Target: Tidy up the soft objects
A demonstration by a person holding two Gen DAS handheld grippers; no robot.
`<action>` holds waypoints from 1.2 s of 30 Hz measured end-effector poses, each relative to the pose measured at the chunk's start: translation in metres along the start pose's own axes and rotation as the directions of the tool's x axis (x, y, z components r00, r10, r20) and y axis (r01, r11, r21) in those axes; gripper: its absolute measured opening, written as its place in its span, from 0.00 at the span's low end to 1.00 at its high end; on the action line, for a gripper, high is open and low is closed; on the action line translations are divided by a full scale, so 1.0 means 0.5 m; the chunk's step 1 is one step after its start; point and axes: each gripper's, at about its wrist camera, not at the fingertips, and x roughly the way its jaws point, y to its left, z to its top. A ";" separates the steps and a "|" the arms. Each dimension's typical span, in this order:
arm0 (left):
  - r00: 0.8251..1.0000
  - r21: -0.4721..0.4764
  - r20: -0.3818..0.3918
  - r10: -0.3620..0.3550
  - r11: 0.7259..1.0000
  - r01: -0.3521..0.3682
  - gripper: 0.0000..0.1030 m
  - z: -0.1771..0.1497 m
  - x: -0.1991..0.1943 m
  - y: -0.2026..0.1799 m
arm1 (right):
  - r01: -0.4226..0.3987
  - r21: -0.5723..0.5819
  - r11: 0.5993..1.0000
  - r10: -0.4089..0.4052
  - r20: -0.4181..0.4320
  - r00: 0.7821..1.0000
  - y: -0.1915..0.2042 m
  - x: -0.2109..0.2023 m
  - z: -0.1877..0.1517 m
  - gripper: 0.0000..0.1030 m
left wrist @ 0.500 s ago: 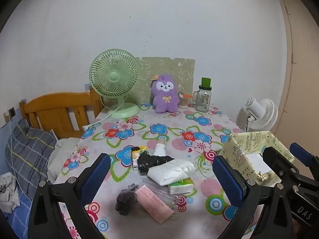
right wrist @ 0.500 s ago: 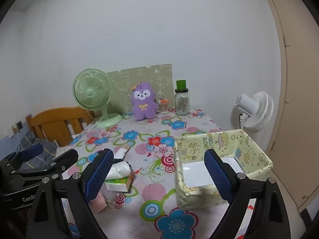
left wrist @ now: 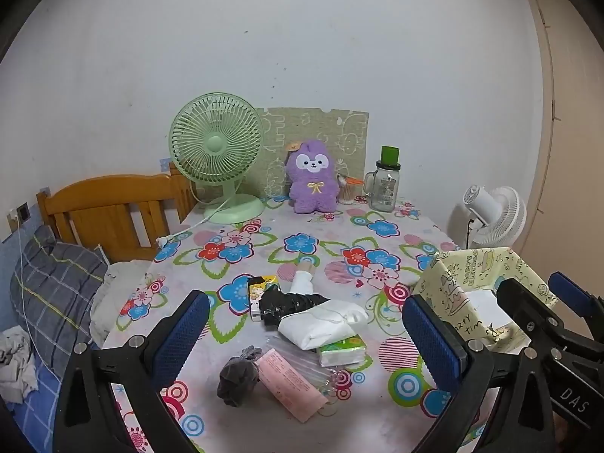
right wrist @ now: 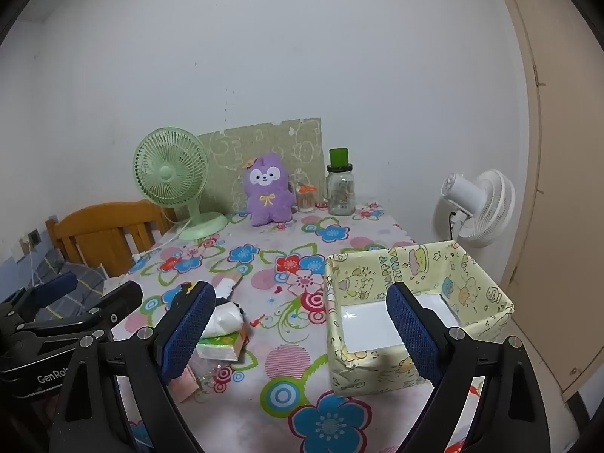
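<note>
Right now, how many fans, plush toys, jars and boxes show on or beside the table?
Fans: 2, green fan on the table, white fan beside it
Plush toys: 1, purple plush
Jars: 1, glass jar
Boxes: 1, yellow box
Total: 5

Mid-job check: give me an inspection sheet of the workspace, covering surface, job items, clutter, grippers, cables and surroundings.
Surface: floral tablecloth, bare near the front edge.
Job's things: grey soft bundle, white folded cloth, tissue pack and black item piled centre-left; yellow box at right, holding only a white sheet.
Clutter: pink card, purple plush, glass jar, green fan.
Grippers: left gripper and right gripper open, holding nothing.
Cables: fan cord trailing off the table.
Surroundings: wooden headboard, white fan.
</note>
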 end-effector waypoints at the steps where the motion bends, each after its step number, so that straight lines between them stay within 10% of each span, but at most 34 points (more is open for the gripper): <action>1: 1.000 0.001 0.001 0.001 1.000 -0.001 1.00 -0.007 0.005 -0.001 | 0.000 -0.001 1.000 0.000 0.000 1.000 0.002 0.000 -0.001 0.91; 36: 1.000 -0.003 0.022 -0.010 1.000 0.010 1.00 0.000 0.001 0.004 | 0.001 0.002 1.000 -0.001 0.002 1.000 -0.007 -0.002 0.001 0.91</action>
